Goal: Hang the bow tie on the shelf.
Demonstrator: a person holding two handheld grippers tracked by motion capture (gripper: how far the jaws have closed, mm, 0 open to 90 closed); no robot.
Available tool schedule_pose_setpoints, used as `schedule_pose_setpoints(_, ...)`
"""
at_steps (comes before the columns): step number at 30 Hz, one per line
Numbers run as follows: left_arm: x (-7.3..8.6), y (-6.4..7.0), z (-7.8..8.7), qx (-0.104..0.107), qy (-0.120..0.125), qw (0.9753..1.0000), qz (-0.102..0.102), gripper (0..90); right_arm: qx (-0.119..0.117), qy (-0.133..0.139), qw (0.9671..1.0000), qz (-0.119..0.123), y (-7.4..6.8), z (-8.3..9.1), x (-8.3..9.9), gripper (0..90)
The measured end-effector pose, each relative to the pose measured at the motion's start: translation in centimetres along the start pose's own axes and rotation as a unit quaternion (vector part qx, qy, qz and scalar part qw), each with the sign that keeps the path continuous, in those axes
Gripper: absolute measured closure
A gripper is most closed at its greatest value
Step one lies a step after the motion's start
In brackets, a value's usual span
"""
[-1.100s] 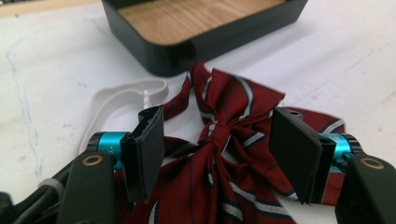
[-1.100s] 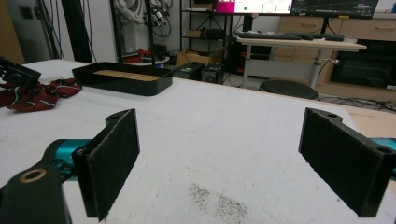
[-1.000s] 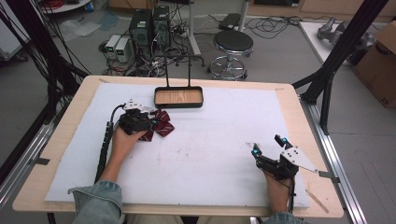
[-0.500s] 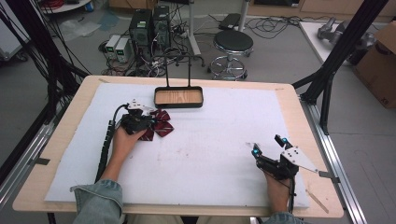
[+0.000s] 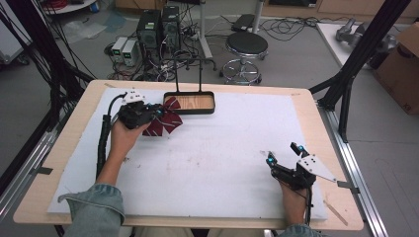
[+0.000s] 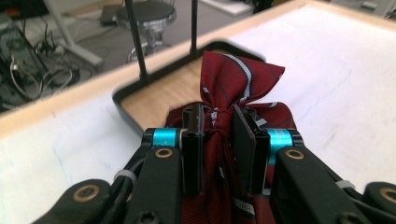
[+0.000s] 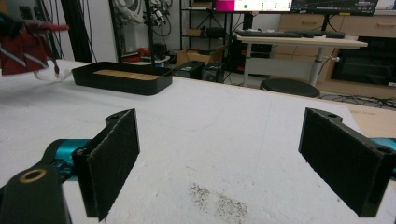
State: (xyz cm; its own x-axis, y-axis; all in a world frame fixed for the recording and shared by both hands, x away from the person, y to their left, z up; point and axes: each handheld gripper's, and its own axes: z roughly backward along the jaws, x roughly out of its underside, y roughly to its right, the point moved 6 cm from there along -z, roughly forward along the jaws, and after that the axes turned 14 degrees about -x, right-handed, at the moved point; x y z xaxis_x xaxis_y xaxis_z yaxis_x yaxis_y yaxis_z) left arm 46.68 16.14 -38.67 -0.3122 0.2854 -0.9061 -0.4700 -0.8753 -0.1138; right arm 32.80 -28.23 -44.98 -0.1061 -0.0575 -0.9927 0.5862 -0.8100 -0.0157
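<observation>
Gripping a dark red bow tie (image 6: 224, 93) at its knot, the left tool (image 6: 218, 133) has both jaws pressed in on the pinched middle of the fabric, seen clearly in the left gripper view; the tie carries pale and dark stripes, one lobe fanning up above the jaws and the rest hanging below them. In the high view the left tool (image 5: 157, 114) sits at the far left part of the desk (image 5: 59, 163), with the bow tie (image 5: 165, 118) just beside the near left corner of a black tray (image 5: 213, 102); whether the tie touches the tray rim cannot be told. The tray has a wooden floor and two thin black uprights rising from its far side. A white sheet (image 5: 217, 158) covers most of the desk top. The right tool (image 5: 282, 157) rests at the near right of the sheet, well apart from the tie and tray, jaws spread wide with nothing between them; in the right gripper view the right tool (image 7: 219, 154) shows its two black pads far apart over bare sheet, with a small patch of dark specks (image 7: 217, 200) on the sheet between them. A black round stool (image 5: 246, 47) stands on the floor beyond the desk.
</observation>
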Motion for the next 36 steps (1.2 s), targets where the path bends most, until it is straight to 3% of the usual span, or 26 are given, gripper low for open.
schedule_pose_setpoints(6,-3.0,-0.6,0.6,0.012,0.021,0.9996,-0.013,73.9,0.001,-0.003,1.0000,-0.005,0.0,0.0,0.1,11.6)
schedule_pose_setpoints(16,-6.5,-1.1,-0.6,0.022,0.020,0.9990,-0.034,73.9,0.001,-0.004,1.0000,-0.005,0.1,0.0,0.1,11.6)
schedule_pose_setpoints(25,-9.0,-2.3,-2.1,0.016,0.007,0.9988,-0.046,73.8,-0.003,-0.005,0.9999,-0.008,0.1,-0.1,0.2,11.6)
schedule_pose_setpoints(36,-11.1,-3.8,-3.5,-0.007,0.002,0.9990,-0.043,73.8,-0.006,-0.009,0.9999,-0.012,0.1,-0.2,0.3,11.6)
